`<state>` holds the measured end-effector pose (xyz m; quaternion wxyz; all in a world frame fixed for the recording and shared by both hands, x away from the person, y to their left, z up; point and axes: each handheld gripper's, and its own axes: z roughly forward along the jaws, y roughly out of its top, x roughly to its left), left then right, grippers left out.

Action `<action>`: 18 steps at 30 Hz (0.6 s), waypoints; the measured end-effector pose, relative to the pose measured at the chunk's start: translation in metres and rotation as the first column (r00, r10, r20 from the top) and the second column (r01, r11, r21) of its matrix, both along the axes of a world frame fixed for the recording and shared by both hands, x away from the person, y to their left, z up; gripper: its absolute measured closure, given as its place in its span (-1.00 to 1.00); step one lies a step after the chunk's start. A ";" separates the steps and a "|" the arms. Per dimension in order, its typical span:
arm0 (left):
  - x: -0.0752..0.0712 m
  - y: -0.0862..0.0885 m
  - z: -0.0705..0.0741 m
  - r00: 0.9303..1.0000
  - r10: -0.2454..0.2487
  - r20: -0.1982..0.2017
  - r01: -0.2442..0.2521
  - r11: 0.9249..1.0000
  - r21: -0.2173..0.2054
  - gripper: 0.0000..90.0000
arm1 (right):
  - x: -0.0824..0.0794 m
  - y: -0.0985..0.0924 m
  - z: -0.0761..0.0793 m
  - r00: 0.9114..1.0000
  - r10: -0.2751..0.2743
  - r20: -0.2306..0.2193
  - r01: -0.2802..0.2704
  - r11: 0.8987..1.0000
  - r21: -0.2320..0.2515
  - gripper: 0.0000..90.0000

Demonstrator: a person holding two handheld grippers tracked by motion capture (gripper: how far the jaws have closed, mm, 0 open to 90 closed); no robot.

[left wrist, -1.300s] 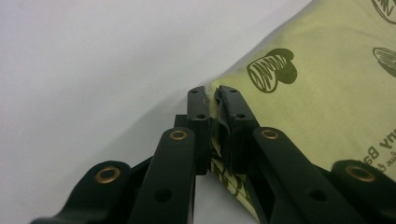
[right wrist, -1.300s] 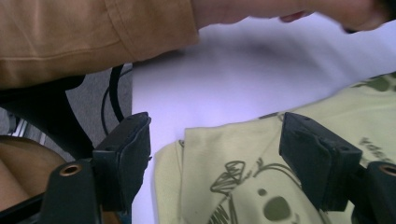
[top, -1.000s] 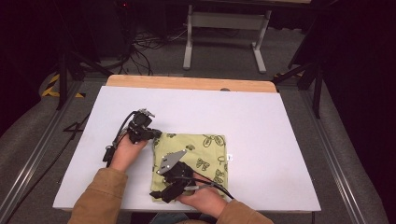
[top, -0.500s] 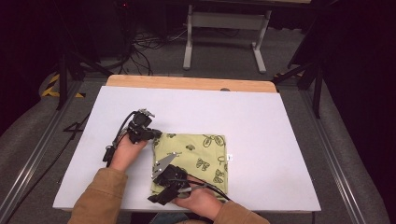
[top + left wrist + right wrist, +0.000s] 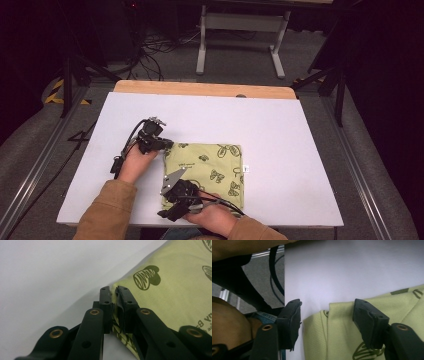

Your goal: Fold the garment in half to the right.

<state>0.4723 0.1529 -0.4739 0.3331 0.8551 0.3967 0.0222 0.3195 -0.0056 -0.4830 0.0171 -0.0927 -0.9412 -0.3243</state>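
A folded yellow-green cloth (image 5: 210,172) with dark prints lies flat on the white table (image 5: 285,130), near the front. My left gripper (image 5: 161,145) is at its far left corner. In the left gripper view the left gripper (image 5: 113,291) is shut on that corner of the cloth (image 5: 170,290). My right gripper (image 5: 169,212) is at the near left corner, close to the table's front edge. In the right gripper view the right gripper (image 5: 327,308) is open, and the layered corner of the cloth (image 5: 342,335) lies between its jaws without being pinched.
A wooden strip (image 5: 200,89) runs along the table's far edge. Bare white surface lies to the right of and behind the cloth. The front edge is just beside the right gripper. On the floor beyond are cables (image 5: 160,47) and a metal stand (image 5: 240,30).
The right gripper has slid back from over the cloth to its near left corner and turned towards the table's front edge. The left gripper has kept its hold.
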 end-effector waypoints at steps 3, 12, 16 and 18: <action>0.000 0.000 0.000 1.000 0.004 -0.004 -0.004 1.000 -0.003 0.83 | -0.004 0.001 0.000 0.999 -0.013 0.043 0.013 1.000 -0.010 0.01; 0.000 0.000 0.000 1.000 0.000 -0.004 0.000 1.000 0.002 0.83 | -0.009 0.001 0.000 0.993 -0.020 0.112 0.023 0.999 -0.026 0.22; 0.000 0.000 -0.001 1.000 -0.003 -0.004 0.003 1.000 0.004 0.83 | -0.008 0.000 0.000 0.993 -0.022 0.113 0.025 0.999 -0.022 0.44; 0.000 0.000 0.000 1.000 -0.002 -0.004 0.002 1.000 0.003 0.83 | -0.007 -0.001 0.000 0.993 -0.023 0.114 0.027 0.999 -0.026 0.57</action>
